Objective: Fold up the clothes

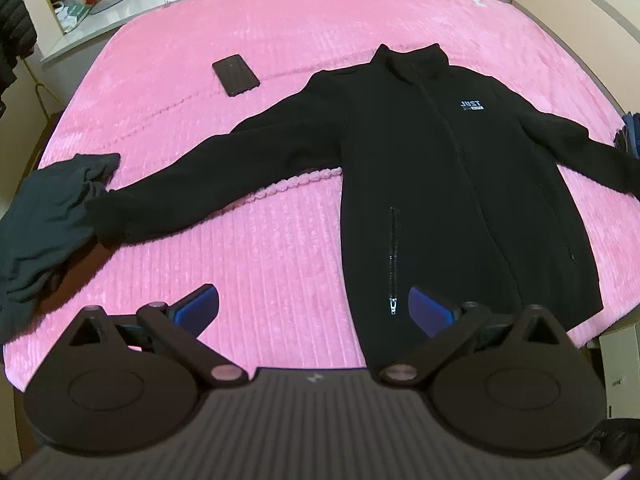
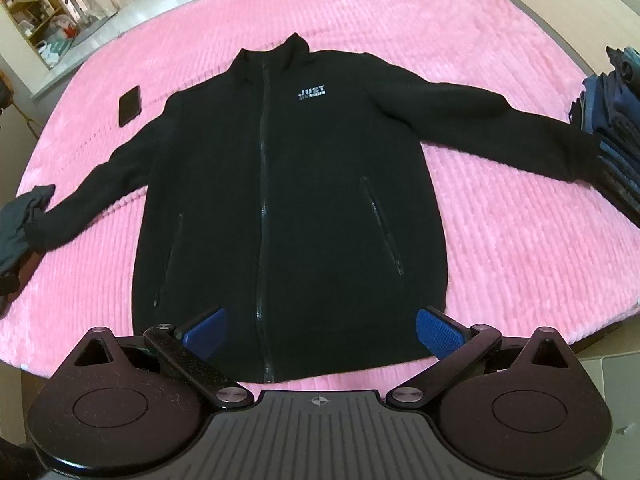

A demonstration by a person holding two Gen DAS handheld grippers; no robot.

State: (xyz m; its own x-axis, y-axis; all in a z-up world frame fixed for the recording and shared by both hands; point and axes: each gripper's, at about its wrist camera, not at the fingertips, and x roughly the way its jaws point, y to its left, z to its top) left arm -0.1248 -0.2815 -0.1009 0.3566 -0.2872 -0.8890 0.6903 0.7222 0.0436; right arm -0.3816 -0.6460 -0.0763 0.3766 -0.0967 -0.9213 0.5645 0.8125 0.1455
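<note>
A black zip-up jacket (image 1: 440, 184) lies flat on a pink bedspread (image 1: 248, 240), front up, zipped, collar far from me and both sleeves spread out sideways. It has a small "JUST" logo on the chest. In the right wrist view the same jacket (image 2: 304, 184) fills the middle. My left gripper (image 1: 314, 310) is open above the hem's left corner, its blue pads wide apart. My right gripper (image 2: 322, 326) is open too, hovering over the hem at the zipper's bottom end. Neither holds anything.
A crumpled dark grey garment (image 1: 44, 220) lies at the bed's left edge, touching the left cuff. A black phone (image 1: 235, 75) rests on the bedspread beyond the left sleeve. A stack of folded blue clothes (image 2: 612, 128) sits at the right edge by the right cuff.
</note>
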